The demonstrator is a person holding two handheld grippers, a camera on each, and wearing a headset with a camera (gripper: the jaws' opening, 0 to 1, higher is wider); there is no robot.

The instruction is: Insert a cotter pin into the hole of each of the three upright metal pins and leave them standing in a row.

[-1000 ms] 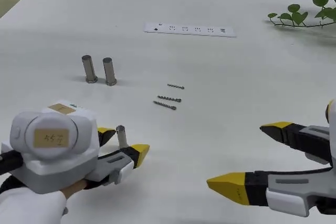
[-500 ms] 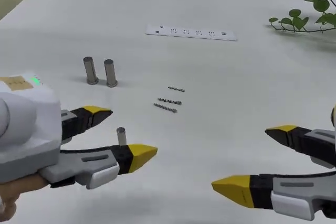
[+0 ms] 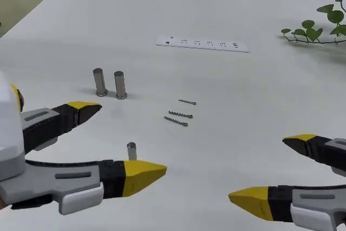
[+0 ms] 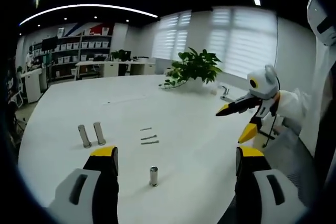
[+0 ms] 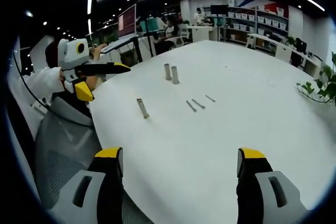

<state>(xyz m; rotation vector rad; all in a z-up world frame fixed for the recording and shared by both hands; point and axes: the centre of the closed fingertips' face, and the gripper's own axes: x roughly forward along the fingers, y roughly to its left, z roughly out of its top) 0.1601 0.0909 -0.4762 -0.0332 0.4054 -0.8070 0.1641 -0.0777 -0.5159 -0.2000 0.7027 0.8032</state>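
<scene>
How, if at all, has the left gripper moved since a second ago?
Yes. The left gripper has opened and drawn back leftward from the near pin, which stands free between its jaws.

No lettering can be read; the marks on the white power strip (image 3: 203, 44) are too small.

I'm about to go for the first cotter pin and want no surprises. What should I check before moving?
1. Metal pins upright: ok; far pin, its neighbour and near pin all stand.
2. Pins in a row: not ok; near pin stands apart.
3. Cotter pins free to pick: ok; all three lie loose on the table.
4. Left tool open, empty: ok; near pin between its jaws, untouched.
5. Right tool open, empty: ok.
</scene>
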